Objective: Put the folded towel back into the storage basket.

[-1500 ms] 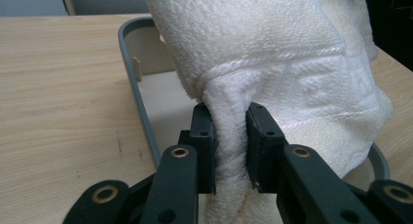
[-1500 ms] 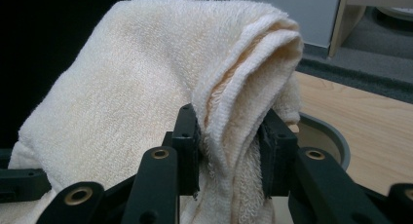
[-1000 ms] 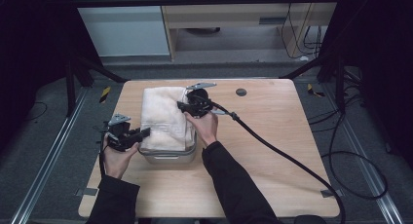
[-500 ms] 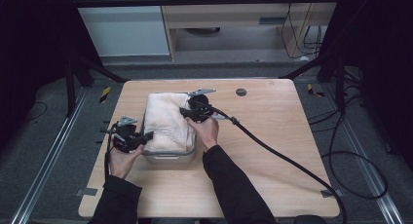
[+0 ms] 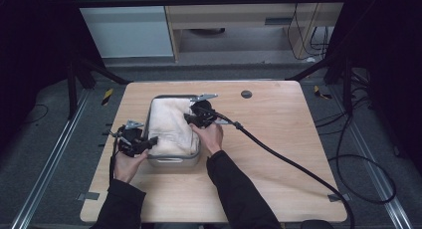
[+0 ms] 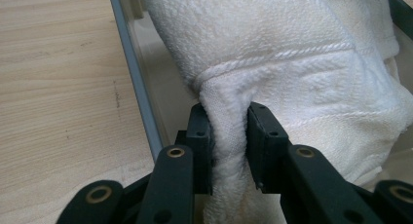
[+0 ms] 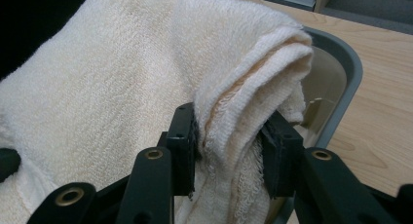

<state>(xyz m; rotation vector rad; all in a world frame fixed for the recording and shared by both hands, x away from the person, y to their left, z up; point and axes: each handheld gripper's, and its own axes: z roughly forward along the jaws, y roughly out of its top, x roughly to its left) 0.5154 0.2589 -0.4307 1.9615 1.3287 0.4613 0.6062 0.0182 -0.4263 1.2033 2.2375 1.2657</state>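
Observation:
A white folded towel (image 5: 171,124) lies in a grey metal tray (image 5: 174,162) at the middle of the wooden table. My left gripper (image 5: 152,139) reaches in at the tray's near left corner. In the left gripper view its pads (image 6: 202,136) still press a bunched fold of the towel (image 6: 292,63), and the jaws have just been opening a little. My right gripper (image 5: 189,117) sits over the towel's right edge. Its jaws have also just been opening, with a thick folded edge of the towel (image 7: 122,63) still pinched between the pads (image 7: 187,136) beside the tray rim (image 7: 348,68).
A thick black cable (image 5: 278,154) trails from the right gripper across the table to its near right corner. A small dark round disc (image 5: 246,94) lies near the far edge. Bare wood (image 6: 58,87) lies left of the tray wall (image 6: 136,87).
The right gripper has sunk with the towel's edge toward the tray. The left gripper has shifted slightly toward the tray's near corner. The towel now lies lower and flatter.

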